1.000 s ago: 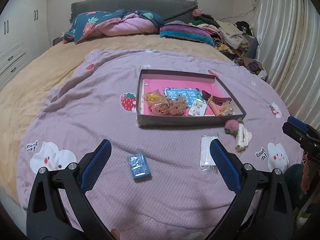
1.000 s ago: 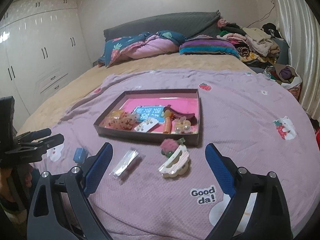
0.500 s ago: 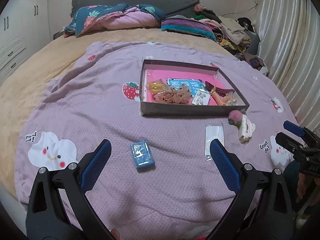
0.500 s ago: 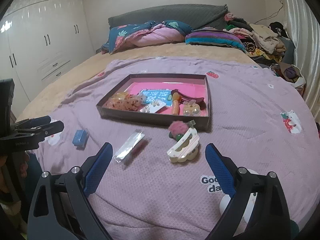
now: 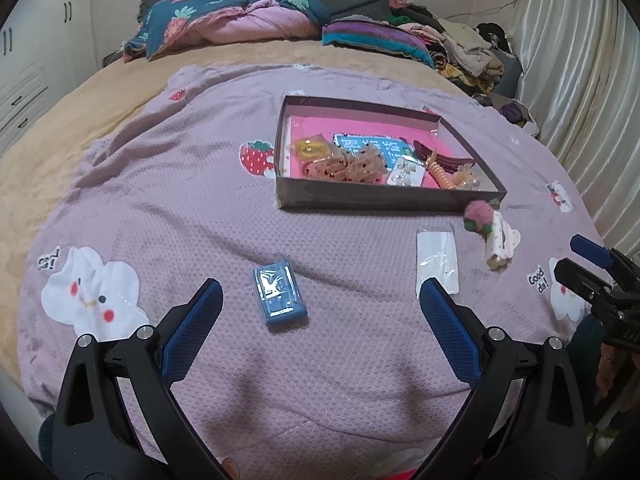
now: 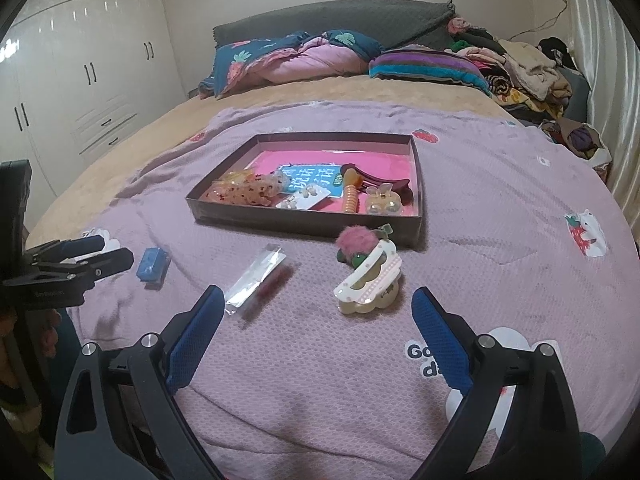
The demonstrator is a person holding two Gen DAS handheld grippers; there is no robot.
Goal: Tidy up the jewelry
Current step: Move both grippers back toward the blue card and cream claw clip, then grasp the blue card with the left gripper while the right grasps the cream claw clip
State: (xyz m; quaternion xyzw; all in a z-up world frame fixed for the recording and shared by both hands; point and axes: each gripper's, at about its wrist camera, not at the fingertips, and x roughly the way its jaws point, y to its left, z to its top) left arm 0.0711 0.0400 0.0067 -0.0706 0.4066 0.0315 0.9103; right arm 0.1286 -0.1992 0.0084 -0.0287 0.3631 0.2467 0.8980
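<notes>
A shallow brown box [image 5: 376, 200] [image 6: 304, 222] with a pink floor lies on the purple blanket and holds hair clips, a blue card and small packets. In front of it lie a small blue packet [image 5: 279, 298] [image 6: 151, 264], a clear plastic sleeve [image 5: 437, 258] [image 6: 256, 278], a pink pompom tie [image 5: 478, 215] [image 6: 356, 242] and a cream claw clip [image 5: 500, 240] [image 6: 370, 280]. My left gripper [image 5: 320, 320] is open and empty just short of the blue packet. My right gripper [image 6: 316, 324] is open and empty just short of the claw clip and sleeve.
The purple blanket [image 5: 168, 184] covers a tan bed. Pillows and a quilt [image 5: 224, 28] lie at the headboard. A clothes pile [image 5: 460, 48] sits far right beside a curtain [image 5: 580, 60]. White wardrobes [image 6: 80, 72] stand on the left.
Both grippers have moved forward and lower toward the loose items; the box and items appear larger and nearer. Both stay open and empty.
</notes>
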